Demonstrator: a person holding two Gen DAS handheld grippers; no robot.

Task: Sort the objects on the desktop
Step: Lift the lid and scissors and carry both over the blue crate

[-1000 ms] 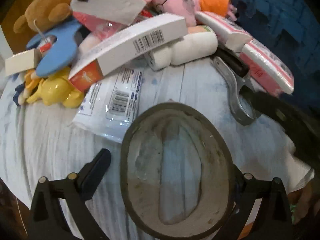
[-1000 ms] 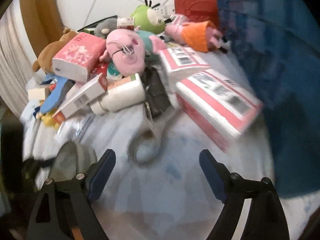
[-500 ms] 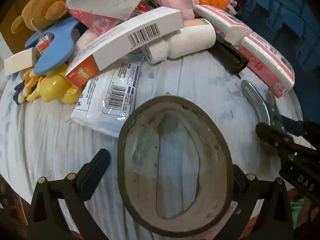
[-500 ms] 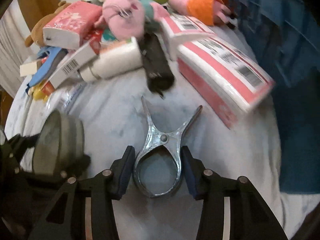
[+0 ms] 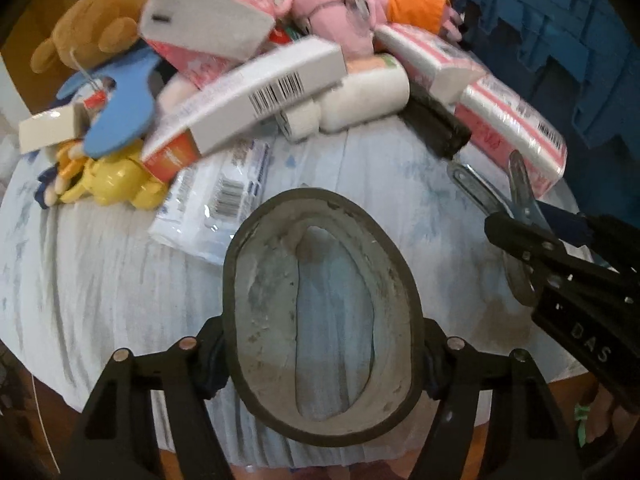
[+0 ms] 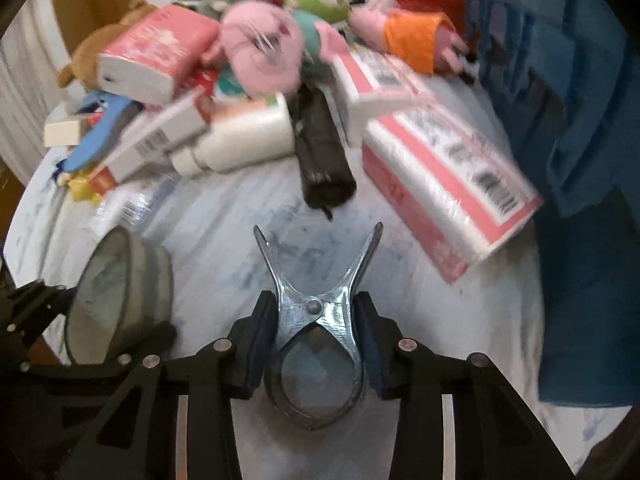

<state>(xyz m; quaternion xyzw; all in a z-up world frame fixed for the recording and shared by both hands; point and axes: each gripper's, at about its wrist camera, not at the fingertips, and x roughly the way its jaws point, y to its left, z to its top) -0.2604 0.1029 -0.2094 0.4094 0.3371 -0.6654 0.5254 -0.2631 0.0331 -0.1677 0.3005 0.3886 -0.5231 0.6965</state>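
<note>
The worktop (image 6: 224, 256) under its pale cloth carried the same heap of plush toys, boxes and a white bottle (image 6: 240, 136) at the far side. The left gripper (image 5: 320, 344), its jaws open half a second earlier, had closed them on the grey oval dish (image 5: 320, 320), held near the front edge. The right gripper (image 6: 316, 340) had tightened its jaws on the metal spring clamp (image 6: 314, 316), whose prongs pointed toward the heap.
</note>
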